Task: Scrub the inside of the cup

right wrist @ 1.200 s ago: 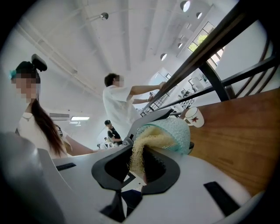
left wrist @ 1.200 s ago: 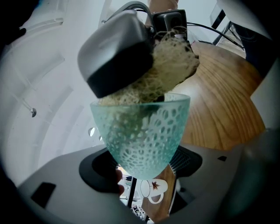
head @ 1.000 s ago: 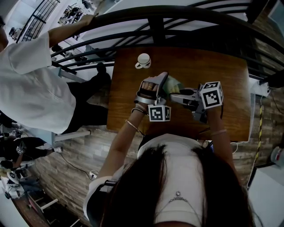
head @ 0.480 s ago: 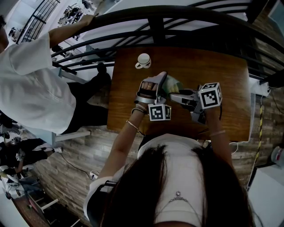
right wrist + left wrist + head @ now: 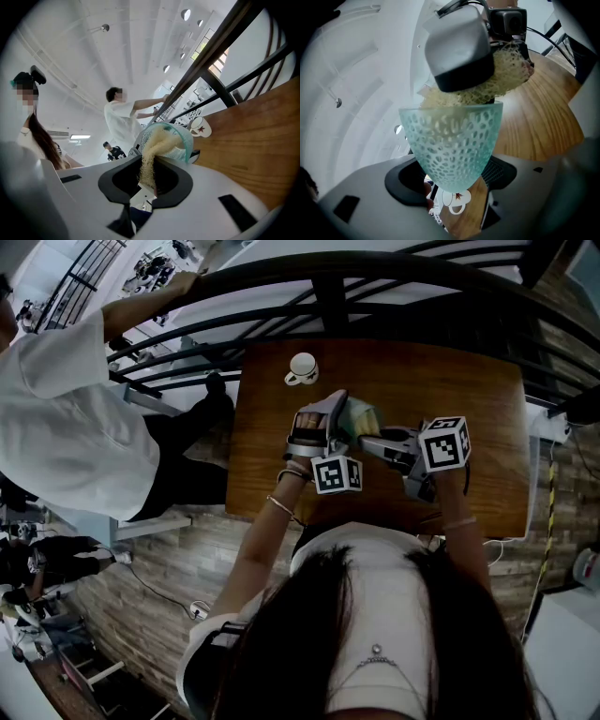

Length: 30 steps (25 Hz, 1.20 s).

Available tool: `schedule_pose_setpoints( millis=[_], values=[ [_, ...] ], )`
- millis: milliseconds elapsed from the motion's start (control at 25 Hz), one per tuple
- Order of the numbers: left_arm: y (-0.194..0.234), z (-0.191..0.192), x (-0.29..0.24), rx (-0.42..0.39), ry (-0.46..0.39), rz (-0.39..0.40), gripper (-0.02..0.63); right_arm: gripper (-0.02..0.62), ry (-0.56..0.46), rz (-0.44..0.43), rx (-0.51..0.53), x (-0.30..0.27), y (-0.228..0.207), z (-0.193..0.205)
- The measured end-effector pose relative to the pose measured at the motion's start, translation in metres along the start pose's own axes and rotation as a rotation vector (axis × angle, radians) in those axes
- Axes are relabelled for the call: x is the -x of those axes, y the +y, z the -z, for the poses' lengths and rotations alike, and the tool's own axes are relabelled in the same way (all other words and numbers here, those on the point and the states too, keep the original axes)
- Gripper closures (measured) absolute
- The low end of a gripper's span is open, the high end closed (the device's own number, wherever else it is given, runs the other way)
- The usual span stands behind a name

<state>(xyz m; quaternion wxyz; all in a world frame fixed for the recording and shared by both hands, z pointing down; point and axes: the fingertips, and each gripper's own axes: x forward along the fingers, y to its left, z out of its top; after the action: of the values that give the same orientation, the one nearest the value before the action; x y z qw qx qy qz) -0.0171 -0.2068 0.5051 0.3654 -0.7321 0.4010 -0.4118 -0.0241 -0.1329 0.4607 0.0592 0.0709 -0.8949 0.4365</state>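
A pale green glass cup (image 5: 452,140) with a net pattern sits clamped between the jaws of my left gripper (image 5: 452,178), lying on its side above the table. In the head view the cup (image 5: 360,415) shows between the left gripper (image 5: 339,418) and the right gripper (image 5: 367,440). My right gripper (image 5: 147,180) is shut on a beige loofah scrubber (image 5: 152,157), whose far end is pushed into the mouth of the cup (image 5: 183,143). From the left gripper view the loofah (image 5: 501,77) bulges out over the cup's rim.
A white mug (image 5: 302,368) with a red mark stands at the far edge of the wooden table (image 5: 469,390). A dark metal railing (image 5: 328,296) runs just beyond the table. A person in a white shirt (image 5: 66,418) stands at the left by the railing.
My left gripper has rolled slightly with the cup, and its marker cube has shifted a little upward in the picture. The right gripper with the loofah has barely moved.
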Motion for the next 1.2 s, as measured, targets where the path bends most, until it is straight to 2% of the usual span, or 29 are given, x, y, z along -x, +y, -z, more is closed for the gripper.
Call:
schedule_pose_setpoints(
  millis=[240, 480, 840, 1040, 1200],
  values=[
    [0.0, 0.009, -0.005, 0.071, 0.029, 0.021, 0.259, 0.515, -0.005, 0.039, 0.046, 0.003, -0.001, -0.003],
    [-0.009, 0.023, -0.009, 0.223, 0.094, 0.072, 0.259, 0.515, -0.012, 0.083, 0.104, 0.008, -0.003, -0.003],
    [-0.012, 0.039, -0.011, 0.354, 0.147, 0.108, 0.259, 0.515, -0.058, 0.147, 0.133, 0.017, -0.013, -0.009],
    [-0.017, 0.04, -0.01, 0.423, 0.153, 0.123, 0.259, 0.517, -0.087, 0.223, 0.165, 0.026, -0.024, -0.011],
    [-0.02, 0.037, -0.011, 0.515, 0.149, 0.14, 0.259, 0.515, -0.122, 0.29, 0.167, 0.039, -0.036, -0.015]
  ],
)
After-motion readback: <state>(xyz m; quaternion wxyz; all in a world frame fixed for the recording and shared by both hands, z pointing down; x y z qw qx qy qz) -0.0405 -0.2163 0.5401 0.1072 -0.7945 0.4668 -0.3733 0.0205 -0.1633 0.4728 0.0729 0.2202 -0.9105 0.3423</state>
